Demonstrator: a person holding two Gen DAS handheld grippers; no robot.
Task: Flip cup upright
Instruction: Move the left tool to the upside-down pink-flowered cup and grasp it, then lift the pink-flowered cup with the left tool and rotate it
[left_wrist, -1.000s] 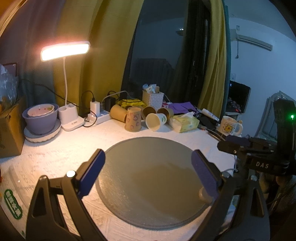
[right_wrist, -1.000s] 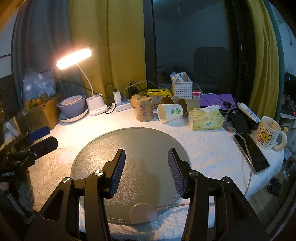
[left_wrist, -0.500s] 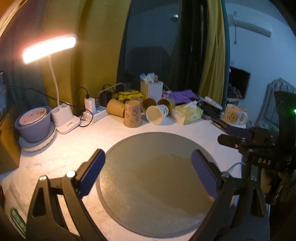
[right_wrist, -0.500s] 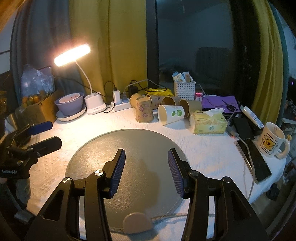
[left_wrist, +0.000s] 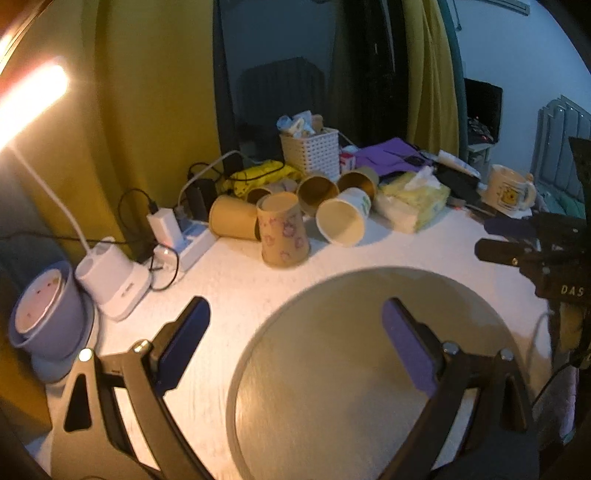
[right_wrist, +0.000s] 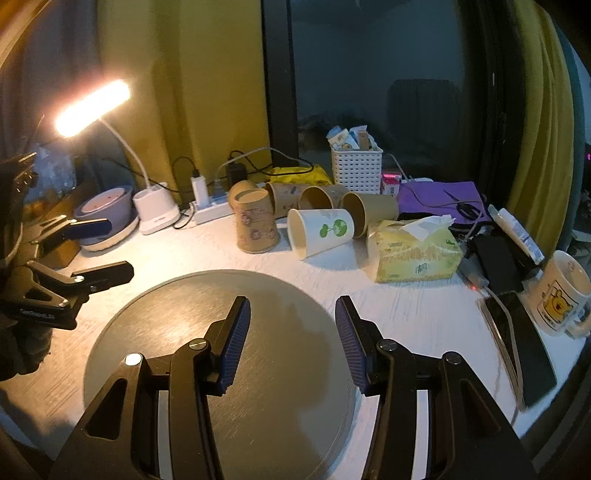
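A brown paper cup with a flower print (left_wrist: 282, 235) stands upside down at the far edge of the round grey mat (left_wrist: 369, 369); it also shows in the right wrist view (right_wrist: 256, 226). A white cup with a green print (right_wrist: 320, 231) lies on its side beside it, mouth toward me (left_wrist: 341, 221). Several plain brown cups (right_wrist: 369, 208) lie on their sides behind. My left gripper (left_wrist: 295, 336) is open and empty, well short of the cups. My right gripper (right_wrist: 292, 343) is open and empty above the mat (right_wrist: 221, 369).
A lit desk lamp (right_wrist: 155, 214), a purple bowl (right_wrist: 107, 206) and a power strip (right_wrist: 210, 212) stand at the back left. A tissue pack (right_wrist: 413, 251), white basket (right_wrist: 356, 168), phone (right_wrist: 524, 350) and bear mug (right_wrist: 561, 291) are at the right.
My left gripper has moved forward and to the left, closer to the cups. My right gripper has also moved forward toward the cups. Both stay open and empty.
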